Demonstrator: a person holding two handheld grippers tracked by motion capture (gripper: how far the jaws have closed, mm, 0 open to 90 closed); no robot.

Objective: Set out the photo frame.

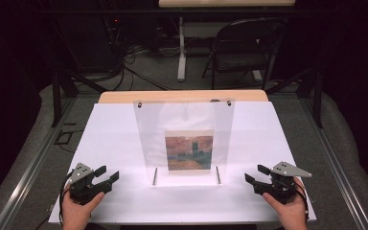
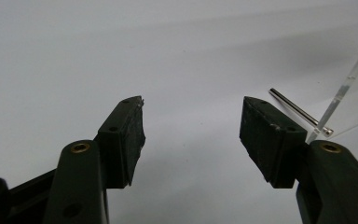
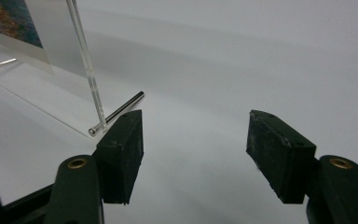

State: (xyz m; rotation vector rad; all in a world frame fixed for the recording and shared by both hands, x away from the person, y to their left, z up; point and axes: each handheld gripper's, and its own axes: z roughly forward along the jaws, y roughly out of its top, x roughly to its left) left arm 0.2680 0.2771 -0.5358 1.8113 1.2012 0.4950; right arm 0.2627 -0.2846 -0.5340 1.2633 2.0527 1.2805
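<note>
A clear acrylic picture frame [image 1: 184,120] stands upright in the middle of the white board [image 1: 110,134]. It holds a small painting [image 1: 189,151] in reddish and blue tones. Two thin metal pins [image 1: 155,176] stick out at its foot. My left gripper [image 1: 109,172] rests low on the board to the frame's left, jaws open and empty. My right gripper [image 1: 254,172] mirrors it on the right, also open and empty. The left gripper view has my open gripper [image 2: 193,105] beside a pin [image 2: 300,112] and the frame's edge [image 2: 349,81]. The right gripper view has my open gripper [image 3: 196,116] near a pin [image 3: 119,112], the frame's edge [image 3: 86,70] and the painting [image 3: 9,18].
The white board lies on a wooden table [image 1: 182,96] with metal rails at both sides. Behind it are a black folding chair [image 1: 247,48], a white table leg [image 1: 181,48] and cables on the floor [image 1: 129,72].
</note>
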